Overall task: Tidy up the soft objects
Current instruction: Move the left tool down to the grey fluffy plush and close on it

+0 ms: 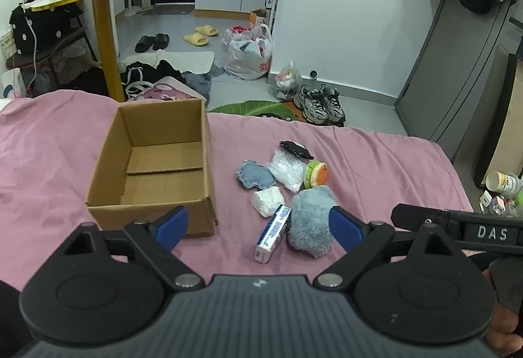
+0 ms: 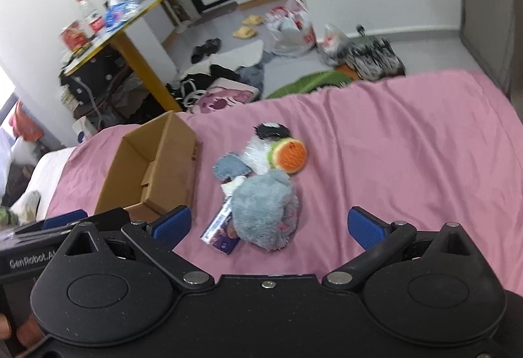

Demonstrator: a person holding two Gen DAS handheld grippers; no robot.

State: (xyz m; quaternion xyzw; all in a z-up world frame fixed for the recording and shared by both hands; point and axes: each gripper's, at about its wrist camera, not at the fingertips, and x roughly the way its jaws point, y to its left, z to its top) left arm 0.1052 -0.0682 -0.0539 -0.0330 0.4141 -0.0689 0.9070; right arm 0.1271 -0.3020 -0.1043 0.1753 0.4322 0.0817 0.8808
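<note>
Both tongs, left [image 1: 258, 225] and right [image 2: 269, 224], hang released above the bed [image 1: 376, 161]. The pile's near grey plush [image 1: 310, 220] lies right of the empty box [image 1: 157, 161]; straddle it squarely, avoiding the packet [image 1: 273, 235].

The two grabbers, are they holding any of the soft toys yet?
No. Left gripper and right gripper are both open and empty above the fluffy blue pad.

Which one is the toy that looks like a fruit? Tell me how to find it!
Look at the pink bed sheet, then the little pile to the right of the cardboard box. On the pile's far right side sits the fruit toy. It is the only round one, orange with a green rim.
</note>
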